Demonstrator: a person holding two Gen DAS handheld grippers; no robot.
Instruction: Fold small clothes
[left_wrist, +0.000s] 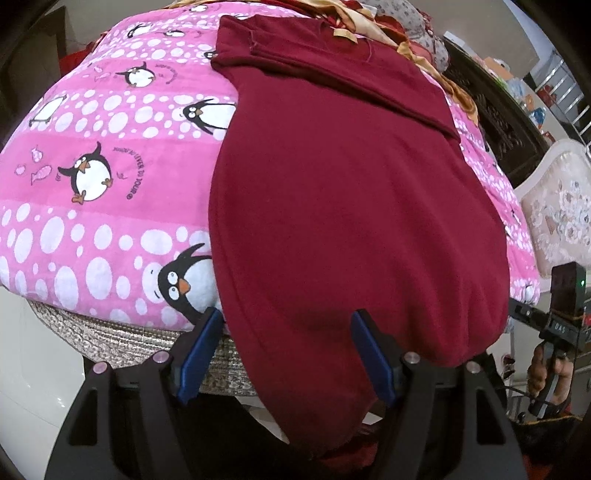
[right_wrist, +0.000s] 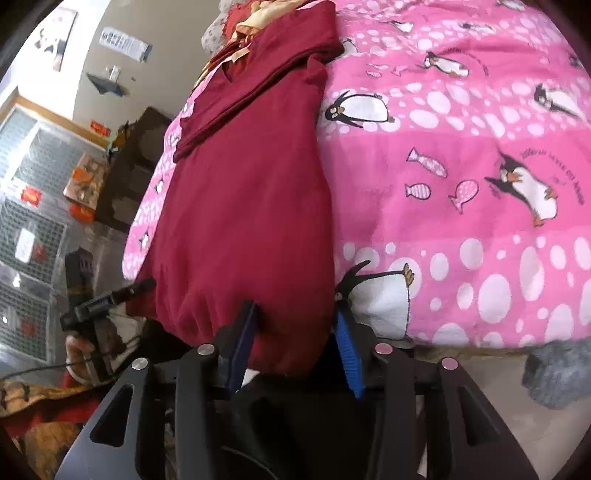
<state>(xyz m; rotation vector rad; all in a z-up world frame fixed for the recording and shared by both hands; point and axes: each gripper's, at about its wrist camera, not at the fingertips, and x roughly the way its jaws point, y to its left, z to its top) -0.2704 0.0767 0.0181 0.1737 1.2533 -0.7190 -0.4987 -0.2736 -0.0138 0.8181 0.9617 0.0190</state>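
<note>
- The maroon shirt (left_wrist: 332, 192) lies lengthwise on the pink blanket (left_wrist: 92, 177) of the bed, sleeves folded in at the far end; its hem hangs over the bed's near edge.
- Left hand-held gripper (left_wrist: 284, 350): jaws wide, straddling the hem's left corner, the cloth draped between the blue fingers (left_wrist: 199, 354).
- Right hand-held gripper (right_wrist: 295, 343): jaws wide around the hem's right corner (right_wrist: 280, 332).
- Open blanket (right_wrist: 461, 177) stretches right of the right gripper and left of the left one.
- A clothes pile (left_wrist: 369, 22) crowds the far end.
</note>
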